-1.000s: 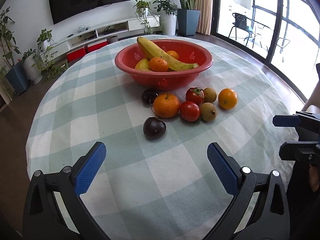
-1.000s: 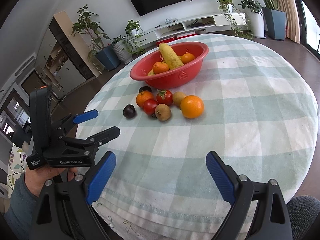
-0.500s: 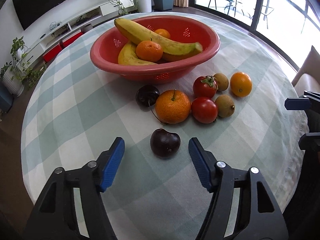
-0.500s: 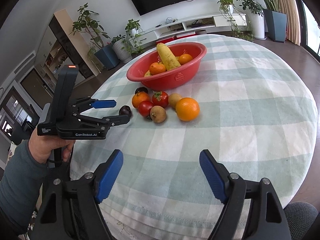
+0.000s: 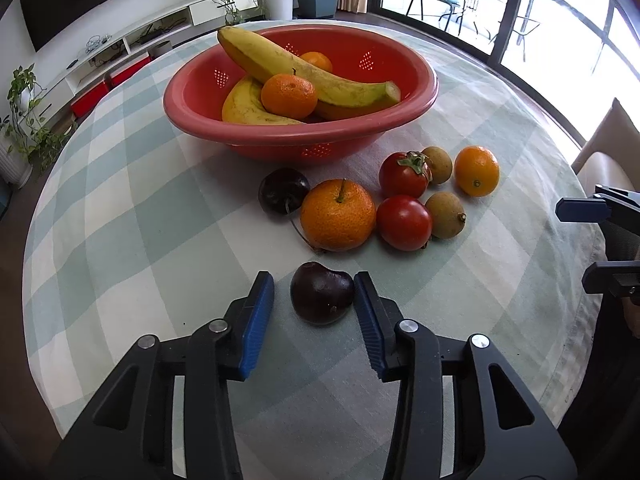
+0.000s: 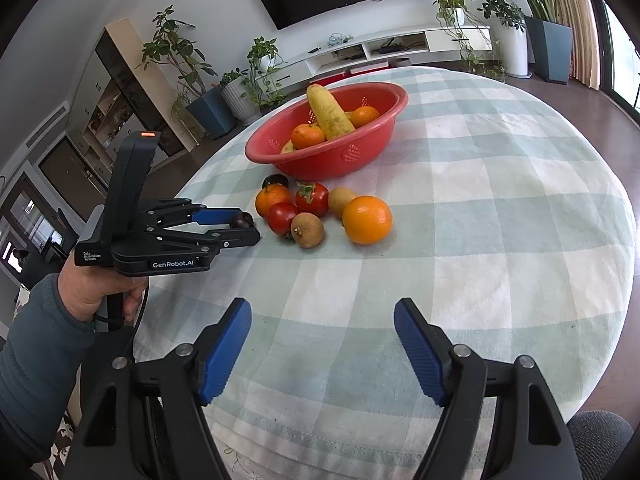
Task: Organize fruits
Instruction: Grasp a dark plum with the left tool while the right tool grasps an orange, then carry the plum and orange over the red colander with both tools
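Between the left claw (image 5: 314, 300) pads sits a dark plum (image 5: 322, 298) — closing, left pad still clear — right claw (image 6: 322, 350) empty, open.

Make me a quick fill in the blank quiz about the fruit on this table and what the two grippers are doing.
1. The bananas lie in the ____ bowl.
2. The left gripper, whose jaws have just been closing, has the dark ____ between its fingers.
3. The right gripper holds ____ between its fingers.
4. The number of red tomatoes on the checked cloth is ____.

Missing words: red; plum; nothing; two
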{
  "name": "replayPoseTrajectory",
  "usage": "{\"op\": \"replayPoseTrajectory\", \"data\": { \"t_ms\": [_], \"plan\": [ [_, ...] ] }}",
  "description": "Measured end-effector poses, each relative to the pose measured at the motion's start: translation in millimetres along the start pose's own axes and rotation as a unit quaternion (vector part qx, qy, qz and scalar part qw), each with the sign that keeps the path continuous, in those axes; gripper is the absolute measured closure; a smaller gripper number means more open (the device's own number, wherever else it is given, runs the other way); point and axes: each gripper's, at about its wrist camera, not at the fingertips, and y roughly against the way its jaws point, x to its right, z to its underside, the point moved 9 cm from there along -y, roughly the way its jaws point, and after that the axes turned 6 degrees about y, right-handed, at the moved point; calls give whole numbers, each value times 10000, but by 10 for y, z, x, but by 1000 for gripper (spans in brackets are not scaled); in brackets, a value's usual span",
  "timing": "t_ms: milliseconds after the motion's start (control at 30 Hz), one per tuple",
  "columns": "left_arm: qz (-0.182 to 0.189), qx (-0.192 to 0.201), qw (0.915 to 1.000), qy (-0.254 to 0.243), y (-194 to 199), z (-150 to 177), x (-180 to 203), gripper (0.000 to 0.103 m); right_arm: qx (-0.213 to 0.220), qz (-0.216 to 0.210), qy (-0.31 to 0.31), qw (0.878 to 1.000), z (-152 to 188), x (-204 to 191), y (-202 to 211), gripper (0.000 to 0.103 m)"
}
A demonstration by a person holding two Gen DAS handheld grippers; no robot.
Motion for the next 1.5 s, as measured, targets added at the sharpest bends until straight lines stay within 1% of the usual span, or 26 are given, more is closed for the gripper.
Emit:
{"op": "replayPoseTrajectory", "data": {
  "t_ms": [133, 233, 400, 567, 733, 900, 967, 1100, 1167, 1233, 1433, 1500],
  "plan": [
    [36, -5, 10000, 17, 10, 7, 35, 74, -5, 21, -29, 10000, 4, 23, -6, 28],
    [52, 6, 10000, 61, 29, 34, 37, 74, 6, 52, -18, 10000, -18, 27, 1, 28],
    [132, 66, 9993, 348, 107, 110, 5, 75, 43, 172, 44, 9998, -145, 128, -23, 28],
    [294, 228, 9965, 747, 229, 238, 38, 75, -170, 322, 302, 9989, -295, 205, -168, 29],
    [399, 411, 9919, 1136, 345, 382, 119, 75, -337, 509, 587, 9964, -431, 276, -384, 36],
    [421, 529, 9881, 1381, 388, 497, 198, 75, -508, 628, 762, 9938, -514, 313, -569, 42],
    [431, 554, 9870, 1448, 391, 529, 222, 75, -561, 666, 912, 9920, -523, 287, -625, 45],
    [432, 589, 9858, 1512, 395, 554, 230, 75, -697, 697, 1086, 9892, -482, 264, -714, 56],
    [430, 604, 9854, 1532, 397, 552, 227, 75, -756, 732, 1123, 9881, -442, 276, -732, 59],
    [432, 608, 9850, 1554, 387, 548, 211, 75, -716, 736, 1125, 9883, -433, 284, -719, 62],
    [414, 642, 9844, 1584, 390, 530, 207, 75, -641, 713, 1016, 9902, -427, 299, -656, 63],
    [412, 658, 9842, 1592, 401, 516, 194, 75, -537, 640, 940, 9921, -442, 282, -583, 63]
  ]
}}
